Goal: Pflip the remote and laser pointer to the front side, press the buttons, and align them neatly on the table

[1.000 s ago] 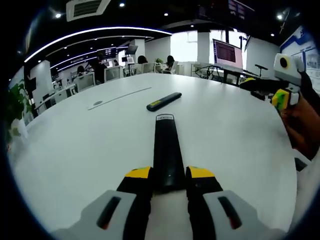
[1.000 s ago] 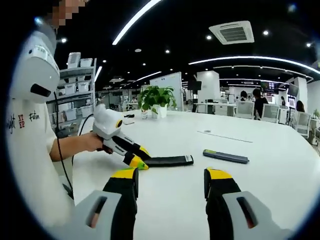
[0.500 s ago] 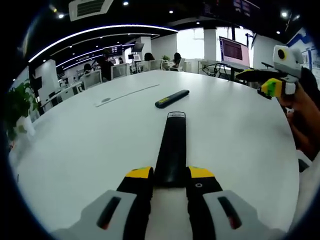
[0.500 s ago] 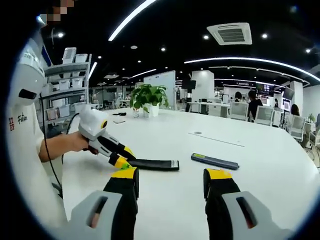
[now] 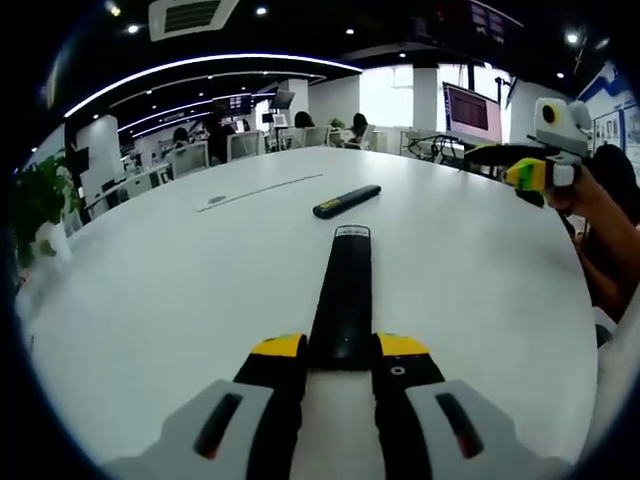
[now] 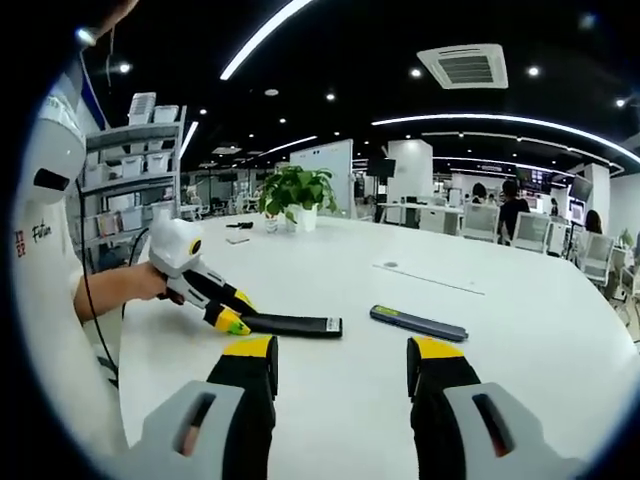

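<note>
My left gripper point(image 5: 338, 362) clamps the near end of the remote point(image 5: 343, 298), a long black bar flat on the white table point(image 5: 180, 300), buttons not discernible. Laser pointer point(image 5: 346, 201) lies beyond. Right gripper point(image 6: 341, 368) open, empty.

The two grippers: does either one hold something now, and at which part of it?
The left gripper is shut on the remote at its near end. The right gripper is open and holds nothing.
</note>
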